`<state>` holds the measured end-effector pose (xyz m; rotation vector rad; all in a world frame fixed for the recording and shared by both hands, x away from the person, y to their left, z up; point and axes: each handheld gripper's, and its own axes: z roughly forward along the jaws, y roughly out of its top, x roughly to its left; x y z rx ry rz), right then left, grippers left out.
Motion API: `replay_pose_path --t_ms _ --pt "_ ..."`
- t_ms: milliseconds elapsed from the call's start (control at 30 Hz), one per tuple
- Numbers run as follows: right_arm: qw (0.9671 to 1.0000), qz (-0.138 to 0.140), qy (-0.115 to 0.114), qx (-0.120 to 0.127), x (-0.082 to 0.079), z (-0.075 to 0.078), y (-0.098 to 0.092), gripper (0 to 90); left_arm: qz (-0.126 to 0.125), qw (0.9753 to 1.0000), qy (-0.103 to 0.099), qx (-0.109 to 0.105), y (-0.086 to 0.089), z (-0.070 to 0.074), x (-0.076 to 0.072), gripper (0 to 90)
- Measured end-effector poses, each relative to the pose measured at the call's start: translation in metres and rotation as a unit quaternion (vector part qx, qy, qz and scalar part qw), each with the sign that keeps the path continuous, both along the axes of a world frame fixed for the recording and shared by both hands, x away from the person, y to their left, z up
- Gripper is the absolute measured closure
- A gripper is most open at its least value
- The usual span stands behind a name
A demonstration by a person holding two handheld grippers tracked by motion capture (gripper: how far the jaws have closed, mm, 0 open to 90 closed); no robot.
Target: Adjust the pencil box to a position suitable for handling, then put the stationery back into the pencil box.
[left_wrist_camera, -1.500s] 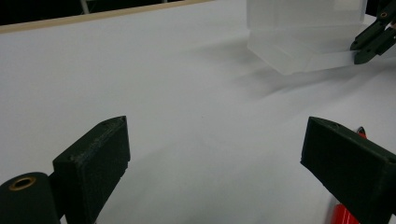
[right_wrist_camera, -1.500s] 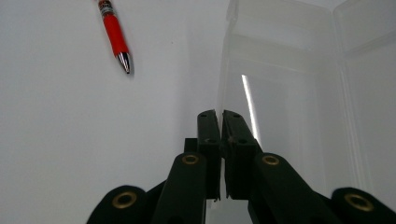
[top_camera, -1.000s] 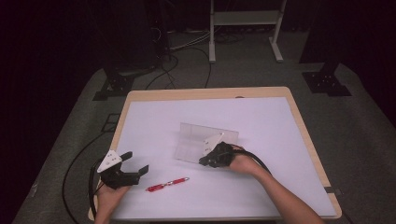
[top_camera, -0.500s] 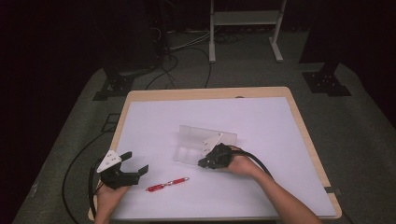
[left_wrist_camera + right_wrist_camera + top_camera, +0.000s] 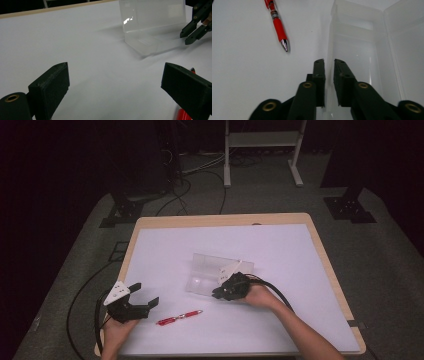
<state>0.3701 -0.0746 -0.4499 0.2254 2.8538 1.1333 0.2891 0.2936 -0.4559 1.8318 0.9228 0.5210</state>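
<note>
I have my right gripper (image 5: 226,291) nipping the near wall of the clear box (image 5: 359,50), jaws nearly closed on it, I'd judge to steady it (lid up at 12 o'clock). My left gripper (image 5: 140,301) hangs wide open and empty, the red pen (image 5: 178,318) at its 3 o'clock. Since a second ago, little has shifted.

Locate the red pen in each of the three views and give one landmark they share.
High view: red pen lies low on the table, between the two grippers.
Left gripper view: bottom right corner, red pen mostly behind a jaw.
Right gripper view: top left, red pen, tip pointing down.
Shared landmark: the clear plastic box.
</note>
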Motion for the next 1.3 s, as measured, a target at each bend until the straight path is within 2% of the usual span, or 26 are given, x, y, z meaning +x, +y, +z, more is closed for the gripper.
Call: replay_pose_path --t_ms 67,100,200,233,267,300,400,433,633,800,933,1067,1100,1300 --pt "1.0 -0.006 0.001 0.006 0.0 0.004 -0.003 73.4 0.0 1.0 -0.001 0.0 0.0 0.0 0.0 7.3" --pt "0.9999 -0.012 0.003 0.01 0.001 0.007 -0.008 68.4 0.0 1.0 -0.002 0.0 0.0 0.0 0.0 7.4" --pt "0.9997 -0.019 0.003 0.015 0.001 0.01 -0.013 65.0 0.0 1.0 -0.002 0.0 0.0 0.0 0.0 7.3" --pt "0.9994 -0.027 0.004 0.02 0.001 0.013 -0.021 60.1 -0.001 1.0 -0.002 0.0 0.0 0.0 0.0 7.3" --pt "0.9994 -0.027 0.004 0.02 0.001 0.013 -0.021 60.1 -0.001 1.0 -0.002 0.0 0.0 0.0 0.0 7.3" --pt "0.9989 -0.042 -0.001 0.023 0.001 0.017 -0.029 56.4 -0.002 1.0 -0.002 0.001 -0.001 0.0 0.0 7.3" --pt "0.9984 -0.05 -0.002 0.027 0.001 0.019 -0.036 54.2 -0.003 1.0 -0.002 0.002 -0.001 0.0 0.0 7.3" --pt "0.9978 -0.06 -0.005 0.028 0.0 0.023 -0.044 50.7 -0.004 1.0 0.0 0.001 -0.002 0.0 0.0 7.3" --pt "0.9962 -0.081 0.002 0.033 -0.002 0.026 -0.063 42.3 -0.009 0.9999 -0.001 0.004 -0.002 0.0 -0.001 7.4" --pt "0.9948 -0.095 0.007 0.037 -0.003 0.03 -0.075 39.0 -0.012 0.9999 -0.001 0.005 -0.003 0.0 -0.002 7.3" --pt "0.992 -0.114 0.003 0.054 -0.007 0.039 -0.091 36.6 -0.012 0.9999 -0.002 0.0 -0.003 0.0 -0.002 7.3" --pt "0.9907 -0.124 0.001 0.056 -0.007 0.041 -0.101 34.9 -0.014 0.9999 -0.002 0.003 -0.004 0.0 -0.001 7.3" --pt "0.9897 -0.131 -0.002 0.058 -0.009 0.041 -0.109 34.2 -0.015 0.9999 -0.004 0.002 -0.004 0.0 -0.002 7.3" --pt "0.9859 -0.153 -0.001 0.067 -0.014 0.038 -0.136 33.0 -0.021 0.9998 -0.004 0.002 -0.007 0.0 -0.002 7.3"
